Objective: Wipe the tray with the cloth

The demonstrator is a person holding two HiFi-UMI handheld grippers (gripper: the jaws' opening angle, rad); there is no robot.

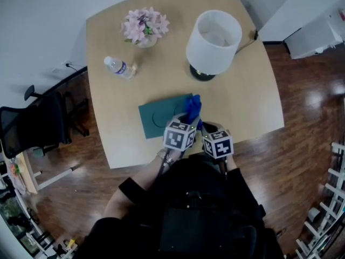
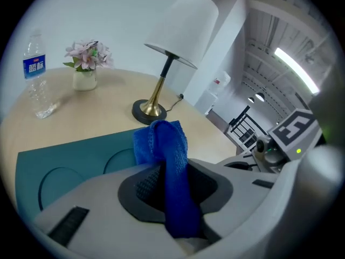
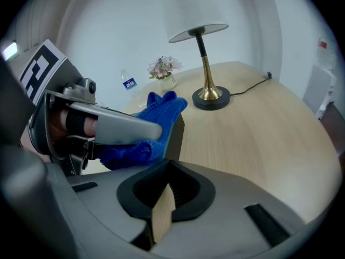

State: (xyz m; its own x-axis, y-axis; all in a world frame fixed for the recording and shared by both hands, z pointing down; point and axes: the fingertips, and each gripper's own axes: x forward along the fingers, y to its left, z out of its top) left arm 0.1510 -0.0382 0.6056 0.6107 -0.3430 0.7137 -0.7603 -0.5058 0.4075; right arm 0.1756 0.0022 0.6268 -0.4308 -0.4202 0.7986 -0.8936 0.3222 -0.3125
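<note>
A dark teal tray [image 1: 159,120] lies on the wooden table [image 1: 242,101] close to its near edge. My left gripper [image 1: 190,118] is shut on a bunched blue cloth [image 1: 193,107] over the tray's right end. In the left gripper view the cloth [image 2: 164,144] stands up out of the jaws [image 2: 172,193], with the tray [image 2: 70,155] behind and to the left. My right gripper [image 1: 205,127] sits just right of the left one, at the tray's near right corner. In the right gripper view the tray's edge [image 3: 175,136] runs into the narrow jaws [image 3: 164,204], which look shut on it.
A white-shaded lamp [image 1: 214,42] on a dark base stands behind the tray, its cord trailing to the right. A vase of pink flowers [image 1: 144,27] and a lying water bottle [image 1: 119,67] are at the back left. A black office chair [image 1: 38,123] stands left of the table.
</note>
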